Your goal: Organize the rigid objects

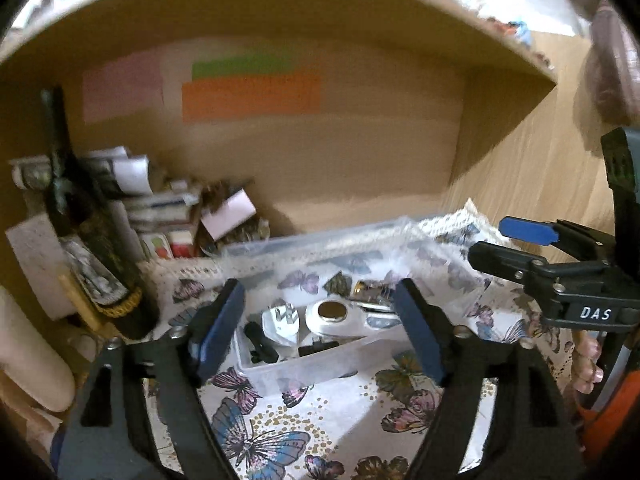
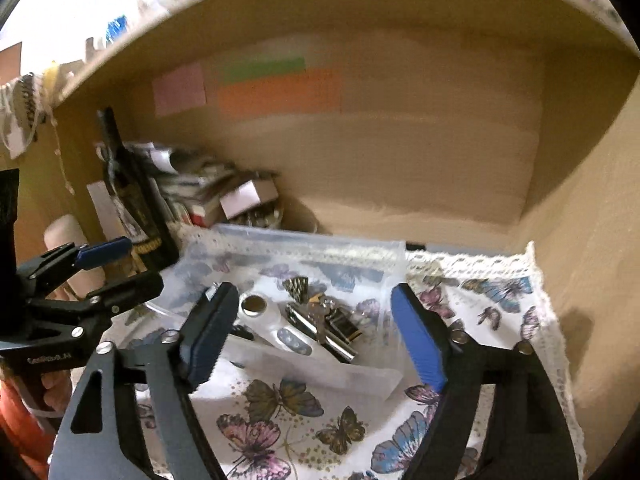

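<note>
A clear plastic bin (image 1: 312, 364) sits on a butterfly-print cloth inside a wooden shelf nook. It holds a white plug adapter (image 1: 280, 320), a white remote with a gold disc (image 1: 332, 314), a black piece (image 1: 260, 342) and metal keys (image 2: 324, 316). The bin also shows in the right wrist view (image 2: 320, 372). My left gripper (image 1: 320, 330) is open and empty, its fingers at either side of the bin's near end. My right gripper (image 2: 316, 336) is open and empty, just in front of the bin. Each gripper shows at the edge of the other's view.
A dark bottle (image 1: 92, 248) stands at the left, with stacked small boxes and papers (image 1: 168, 208) behind it. Coloured sticky notes (image 1: 252, 92) are on the back wall. The shelf's side wall (image 2: 592, 240) is at the right. The lace-edged cloth (image 2: 500, 292) covers the shelf floor.
</note>
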The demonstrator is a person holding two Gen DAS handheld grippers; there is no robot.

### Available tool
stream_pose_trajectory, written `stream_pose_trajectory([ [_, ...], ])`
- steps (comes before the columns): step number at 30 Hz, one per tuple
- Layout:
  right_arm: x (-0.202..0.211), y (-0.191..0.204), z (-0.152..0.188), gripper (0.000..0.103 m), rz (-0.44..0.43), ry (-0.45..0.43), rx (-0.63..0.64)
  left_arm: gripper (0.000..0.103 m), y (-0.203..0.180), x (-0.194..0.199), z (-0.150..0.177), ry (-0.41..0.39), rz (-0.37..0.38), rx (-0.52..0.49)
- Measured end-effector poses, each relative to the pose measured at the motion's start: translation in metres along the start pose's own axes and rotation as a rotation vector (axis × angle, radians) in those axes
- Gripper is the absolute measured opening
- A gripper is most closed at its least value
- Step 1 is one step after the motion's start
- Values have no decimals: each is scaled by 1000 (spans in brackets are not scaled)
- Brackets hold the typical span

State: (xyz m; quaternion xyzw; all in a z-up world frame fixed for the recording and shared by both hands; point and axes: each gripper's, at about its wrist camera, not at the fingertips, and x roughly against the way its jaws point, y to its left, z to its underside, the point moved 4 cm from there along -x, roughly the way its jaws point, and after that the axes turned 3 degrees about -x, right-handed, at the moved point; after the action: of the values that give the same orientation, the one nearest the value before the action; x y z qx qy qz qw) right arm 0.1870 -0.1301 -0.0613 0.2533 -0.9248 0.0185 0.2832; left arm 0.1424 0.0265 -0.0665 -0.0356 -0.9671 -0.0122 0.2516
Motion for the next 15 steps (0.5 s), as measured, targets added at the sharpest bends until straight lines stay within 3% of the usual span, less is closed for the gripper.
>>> stream_pose_trajectory([
  [4, 31, 6, -2, 97, 17, -73, 9, 102, -4, 28, -3, -72, -26, 4],
  [6, 42, 7, -1, 103, 25, -103, 14, 103, -4, 39, -4, -93, -31, 12],
  [15, 74, 13, 4, 103, 27, -171, 13, 103, -4, 70, -1, -137, -51, 45],
])
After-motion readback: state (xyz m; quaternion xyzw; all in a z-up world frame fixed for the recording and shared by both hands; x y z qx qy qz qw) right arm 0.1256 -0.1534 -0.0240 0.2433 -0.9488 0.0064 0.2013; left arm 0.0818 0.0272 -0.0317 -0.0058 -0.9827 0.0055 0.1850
